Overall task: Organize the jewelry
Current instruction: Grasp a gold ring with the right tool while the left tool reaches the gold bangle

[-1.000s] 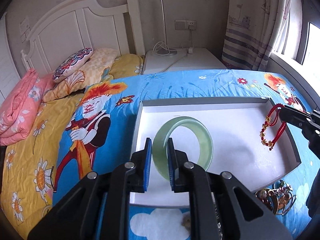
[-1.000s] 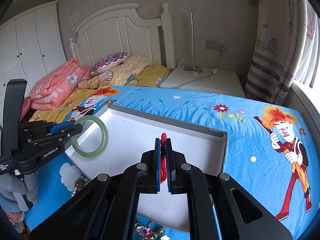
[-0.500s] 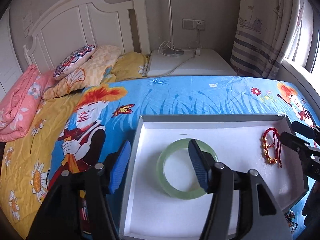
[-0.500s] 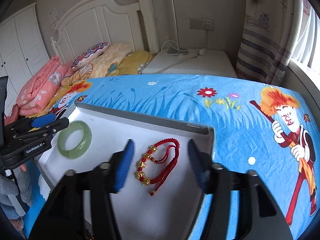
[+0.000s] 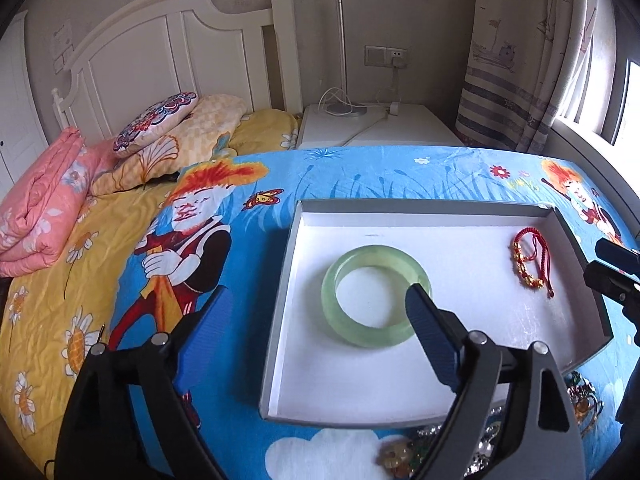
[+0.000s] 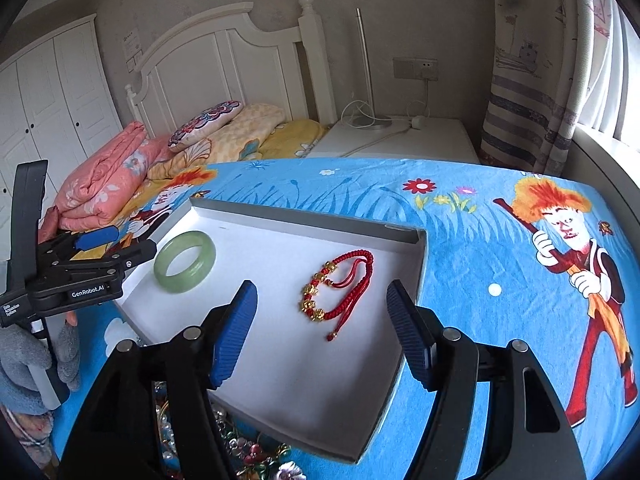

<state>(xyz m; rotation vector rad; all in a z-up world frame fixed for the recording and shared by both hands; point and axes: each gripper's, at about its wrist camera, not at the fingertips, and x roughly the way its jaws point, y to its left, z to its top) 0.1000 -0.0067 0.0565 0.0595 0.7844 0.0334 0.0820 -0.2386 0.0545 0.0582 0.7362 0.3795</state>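
A shallow white tray (image 5: 420,205) (image 6: 304,220) lies on the blue cartoon bedspread. A pale green bangle (image 5: 372,337) (image 6: 180,285) lies flat on its floor, toward the left side. My left gripper (image 5: 316,299) (image 6: 116,245) hovers just short of the bangle; its jaws are opening and the pads touch nothing. A red cord bracelet with gold beads (image 5: 520,258) (image 6: 349,280) lies loose near the tray's right wall. My right gripper (image 6: 322,288) (image 5: 612,269) stands open over the bracelet's near side, holding nothing.
A heap of beaded jewelry (image 5: 404,456) (image 6: 256,453) sits on the bedspread at the tray's near edge. Pillows and a folded pink quilt (image 5: 40,216) lie at the far left by the headboard. A white nightstand (image 5: 380,128) stands behind. A gloved hand (image 6: 24,356) holds the left gripper.
Both grippers went from shut to open. The bangle left the left jaws and now lies flat in the tray; the red bracelet dropped from the right jaws onto the tray floor.
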